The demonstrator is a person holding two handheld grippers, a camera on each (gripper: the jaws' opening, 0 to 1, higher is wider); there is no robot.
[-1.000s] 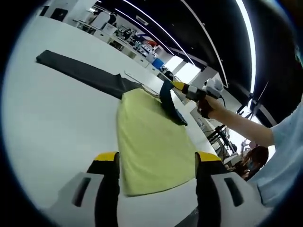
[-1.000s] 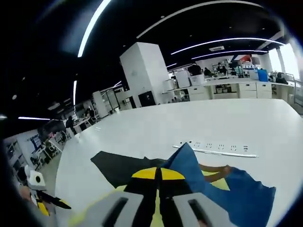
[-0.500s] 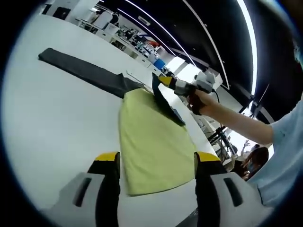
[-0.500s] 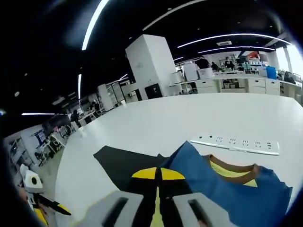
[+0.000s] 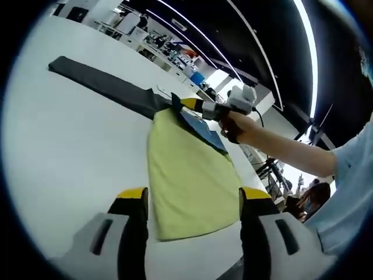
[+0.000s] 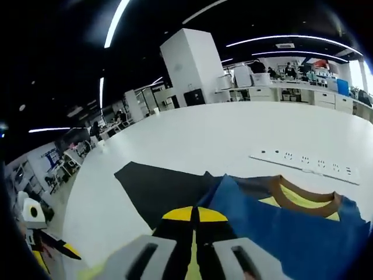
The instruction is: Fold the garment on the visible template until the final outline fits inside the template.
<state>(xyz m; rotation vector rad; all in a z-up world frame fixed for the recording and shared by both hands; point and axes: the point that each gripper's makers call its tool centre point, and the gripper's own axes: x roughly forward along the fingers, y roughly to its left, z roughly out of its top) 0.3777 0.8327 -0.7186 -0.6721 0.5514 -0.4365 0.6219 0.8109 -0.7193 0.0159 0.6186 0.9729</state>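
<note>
A yellow garment (image 5: pixel 186 175) lies flat on the white table (image 5: pixel 70 151), its far end on a long dark template (image 5: pixel 99 81). My left gripper (image 5: pixel 192 195) hovers open above the garment's near edge, holding nothing. A person's hand holds my right gripper (image 5: pixel 187 105) at the garment's far end, shut on a blue flap (image 5: pixel 203 129) of the garment. In the right gripper view, my right gripper (image 6: pixel 195 214) pinches that blue fabric (image 6: pixel 280 227), which has a brown collar (image 6: pixel 303 201), just above the black template (image 6: pixel 157 186).
A white power strip (image 6: pixel 303 160) lies on the table beyond the garment. A sleeve and forearm (image 5: pixel 303 157) reach in from the right. Desks and shelving stand far behind the table. Bare table spreads to the left of the garment.
My right gripper has carried the blue flap leftward and lower, toward the dark template, so the flap lies flatter over the yellow cloth. My left gripper has stayed put.
</note>
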